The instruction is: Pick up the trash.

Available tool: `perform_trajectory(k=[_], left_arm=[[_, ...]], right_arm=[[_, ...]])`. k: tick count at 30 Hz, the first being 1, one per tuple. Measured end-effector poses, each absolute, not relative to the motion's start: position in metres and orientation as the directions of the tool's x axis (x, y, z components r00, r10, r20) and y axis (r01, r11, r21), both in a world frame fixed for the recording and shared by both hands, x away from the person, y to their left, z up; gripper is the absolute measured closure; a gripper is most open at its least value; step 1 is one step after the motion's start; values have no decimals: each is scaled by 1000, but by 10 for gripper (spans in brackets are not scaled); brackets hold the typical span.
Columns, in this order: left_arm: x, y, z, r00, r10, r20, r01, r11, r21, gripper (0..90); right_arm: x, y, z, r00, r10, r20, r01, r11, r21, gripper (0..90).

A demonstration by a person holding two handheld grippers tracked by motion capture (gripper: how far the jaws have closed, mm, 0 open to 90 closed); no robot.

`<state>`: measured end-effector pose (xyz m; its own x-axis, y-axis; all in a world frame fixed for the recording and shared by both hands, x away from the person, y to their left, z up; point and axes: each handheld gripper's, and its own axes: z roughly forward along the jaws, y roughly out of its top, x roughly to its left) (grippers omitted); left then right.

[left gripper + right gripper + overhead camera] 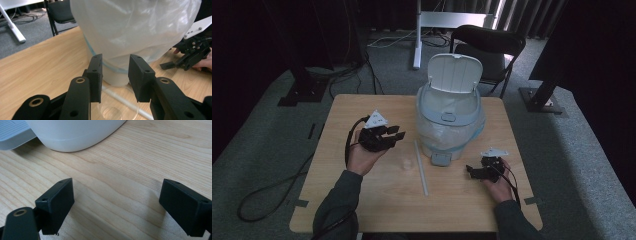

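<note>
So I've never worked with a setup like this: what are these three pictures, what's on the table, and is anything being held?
There is no robot arm here. A person holds a hand-held gripper in each hand: the left hand-held gripper and the right hand-held gripper.

The high view looks down on the wooden table from above the person's side. The other two pictures come from cameras riding on each gripper, looking along its two black jaws.

On the table stands a white pedal bin with its lid up and a clear bag liner. In front of it lie a clear straw and a small clear lid, which sits just below the left jaws.

Nothing is held. Both pairs of jaws stand apart with nothing gripped between them.
</note>
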<state>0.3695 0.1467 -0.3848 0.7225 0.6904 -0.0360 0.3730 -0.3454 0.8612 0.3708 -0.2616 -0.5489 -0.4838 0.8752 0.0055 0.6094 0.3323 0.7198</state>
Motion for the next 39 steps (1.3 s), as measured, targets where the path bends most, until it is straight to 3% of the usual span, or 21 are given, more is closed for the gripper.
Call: perform_trajectory(k=[25, 39], left_arm=[[366, 155, -411, 698, 714, -60, 432, -352, 830, 608], [366, 157, -430, 681, 727, -84, 478, -355, 803, 550]], right_arm=[[370, -261, -549, -480, 877, 7, 611, 328, 720, 115], [370, -261, -549, -480, 877, 7, 611, 328, 721, 115]])
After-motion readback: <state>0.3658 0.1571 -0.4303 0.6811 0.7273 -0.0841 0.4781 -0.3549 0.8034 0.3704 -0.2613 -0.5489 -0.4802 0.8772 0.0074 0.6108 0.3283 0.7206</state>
